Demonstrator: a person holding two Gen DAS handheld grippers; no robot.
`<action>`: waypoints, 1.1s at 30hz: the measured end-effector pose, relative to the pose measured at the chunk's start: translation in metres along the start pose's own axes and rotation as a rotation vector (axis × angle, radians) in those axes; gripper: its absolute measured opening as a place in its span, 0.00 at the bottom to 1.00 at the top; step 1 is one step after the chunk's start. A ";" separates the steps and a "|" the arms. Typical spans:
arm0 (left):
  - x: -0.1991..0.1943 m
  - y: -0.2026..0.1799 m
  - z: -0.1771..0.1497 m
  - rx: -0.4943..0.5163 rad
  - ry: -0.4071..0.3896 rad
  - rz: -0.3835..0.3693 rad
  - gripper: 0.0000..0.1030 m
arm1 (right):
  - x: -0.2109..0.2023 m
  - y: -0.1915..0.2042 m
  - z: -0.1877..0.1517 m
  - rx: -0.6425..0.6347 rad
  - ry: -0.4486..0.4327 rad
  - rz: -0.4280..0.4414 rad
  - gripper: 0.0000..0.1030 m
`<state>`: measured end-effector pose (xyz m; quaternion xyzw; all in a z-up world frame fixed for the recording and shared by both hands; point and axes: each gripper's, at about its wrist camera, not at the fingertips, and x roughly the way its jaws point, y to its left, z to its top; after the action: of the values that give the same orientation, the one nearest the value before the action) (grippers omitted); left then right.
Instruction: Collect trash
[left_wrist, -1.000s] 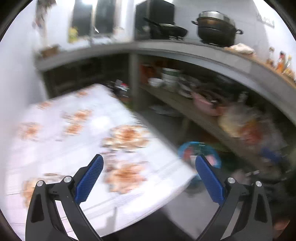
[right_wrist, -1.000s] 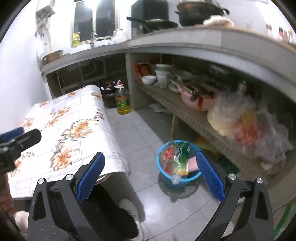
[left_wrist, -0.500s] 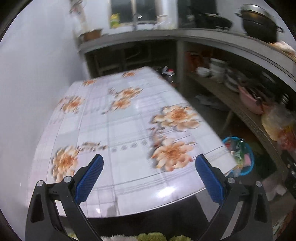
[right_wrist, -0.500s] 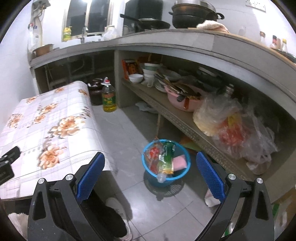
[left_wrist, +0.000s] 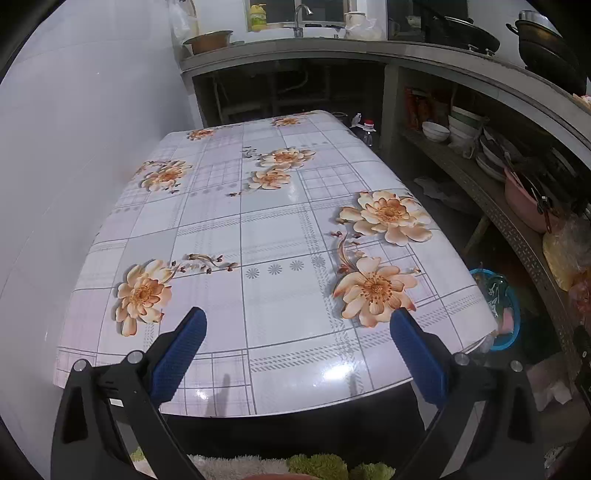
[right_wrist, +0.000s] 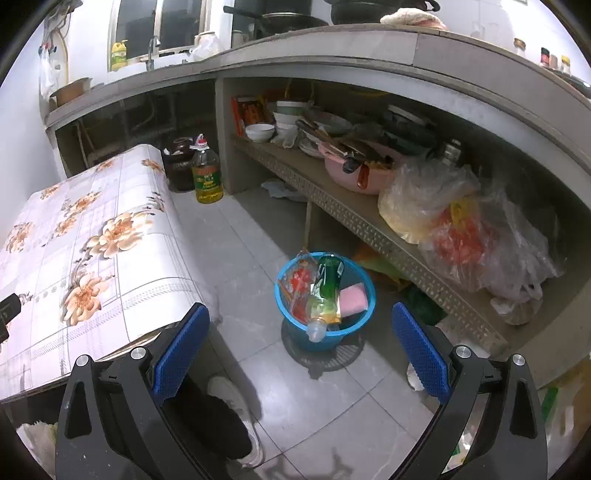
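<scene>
A blue bin (right_wrist: 325, 334) stands on the tiled floor beside the table. It holds a green bottle (right_wrist: 327, 280), a pink sponge (right_wrist: 353, 300) and red wrappers (right_wrist: 300, 284). My right gripper (right_wrist: 301, 339) is open and empty, held above the floor facing the bin. My left gripper (left_wrist: 295, 345) is open and empty over the near edge of the flowered table (left_wrist: 266, 229). The bin also shows at the right edge of the left wrist view (left_wrist: 511, 334). I see no loose item on the table top.
A low shelf (right_wrist: 354, 218) with bowls, a pink basin (right_wrist: 360, 173) and plastic bags (right_wrist: 461, 221) runs along the right. An oil bottle (right_wrist: 208, 175) stands on the floor by the table's far end. A shoe (right_wrist: 236, 413) is near the table's corner.
The left gripper has swung left from the bin side to face the table squarely. The right gripper has moved slightly, bringing the bin nearer the middle of its view.
</scene>
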<state>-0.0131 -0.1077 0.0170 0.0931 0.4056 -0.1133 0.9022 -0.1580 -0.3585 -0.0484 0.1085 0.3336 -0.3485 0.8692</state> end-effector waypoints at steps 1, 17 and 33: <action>0.000 0.000 0.000 0.001 0.000 0.000 0.95 | 0.000 0.000 0.000 -0.001 0.001 0.001 0.92; 0.004 0.000 0.000 0.009 0.015 0.005 0.95 | -0.002 0.002 -0.002 0.000 0.002 -0.003 0.92; 0.005 0.000 -0.001 0.007 0.021 0.007 0.95 | -0.001 0.002 -0.002 -0.001 0.002 -0.001 0.92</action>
<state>-0.0105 -0.1079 0.0130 0.0990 0.4142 -0.1105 0.8980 -0.1580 -0.3559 -0.0491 0.1080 0.3346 -0.3486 0.8688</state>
